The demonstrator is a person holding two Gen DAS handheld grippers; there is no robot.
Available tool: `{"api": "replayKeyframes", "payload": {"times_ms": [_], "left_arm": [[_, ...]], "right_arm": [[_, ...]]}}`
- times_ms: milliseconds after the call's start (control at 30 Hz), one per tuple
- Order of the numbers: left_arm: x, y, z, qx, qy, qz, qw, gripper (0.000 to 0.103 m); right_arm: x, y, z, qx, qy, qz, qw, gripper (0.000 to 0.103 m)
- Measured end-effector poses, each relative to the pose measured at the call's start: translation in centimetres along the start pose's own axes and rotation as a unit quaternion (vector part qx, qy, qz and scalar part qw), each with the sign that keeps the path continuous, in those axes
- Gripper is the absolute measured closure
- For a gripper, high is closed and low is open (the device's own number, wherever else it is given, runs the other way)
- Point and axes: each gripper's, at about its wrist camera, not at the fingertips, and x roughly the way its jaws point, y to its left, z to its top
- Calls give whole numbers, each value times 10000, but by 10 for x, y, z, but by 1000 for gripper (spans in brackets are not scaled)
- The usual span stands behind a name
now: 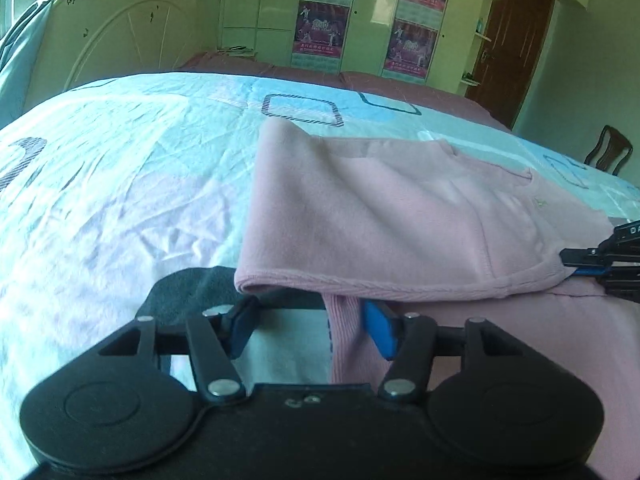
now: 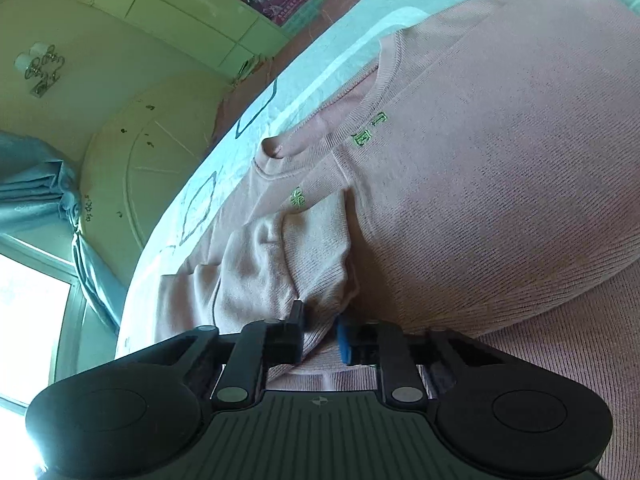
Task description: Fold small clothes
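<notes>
Spreading ahead of both jaws, the patterned pale-blue bed sheet carried the pink knit sweater. Left gripper gaped around its hem; right gripper pinched a bunched fold, which might slip.

Right gripper jaws pinch bunched pink sleeve of pink sweater. Green embroidery just below sweater collar. Sweater lies on patterned bedsheet.

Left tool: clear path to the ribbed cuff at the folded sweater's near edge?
Probably yes. The left tool is open with the ribbed cuff already between its fingers; nothing blocks it on the pink sweater.
</notes>
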Motion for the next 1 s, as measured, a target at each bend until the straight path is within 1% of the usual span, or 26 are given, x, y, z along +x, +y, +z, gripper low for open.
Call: {"api": "replayKeyframes", "payload": {"times_ms": [33,67,133,200,267,333,400,467,533,700,933,1000], "left_arm": [[1,1,3,11,-29,-52,10000,58],[4,1,5,60,-20,-74,10000,61],[7,2,6,208,2,-51,9998,66],[8,5,7,198,13,-107,9997,68],[10,6,5,216,34,-139,9997,71],[11,6,5,263,50,-186,9995,75],[13,5,7,308,67,-213,9993,79],[14,3,10,325,72,-259,9991,87],[13,2,10,334,90,-304,9989,91],[19,3,13,317,177,-296,9989,91],[21,2,12,387,198,-286,9986,91],[20,2,12,450,229,-293,9983,88]], "right_arm": [[-5,4,1,-152,-99,-40,9998,98],[-11,10,2,-314,-227,-79,9992,98],[-29,19,5,-591,-553,-141,9966,98],[-50,24,9,-808,-909,-242,9923,98],[-65,20,14,-963,-1073,-470,9884,98],[-71,11,18,-1040,-1036,-678,9868,98],[-75,3,19,-1004,-984,-713,9875,98],[-77,0,16,-1031,-954,-767,9871,98],[-77,-2,14,-1012,-940,-768,9874,98],[-73,-10,6,-960,-893,-853,9877,98],[-67,-26,1,-844,-789,-985,9884,98],[-65,-32,-1,-793,-720,-999,9892,98]]}}
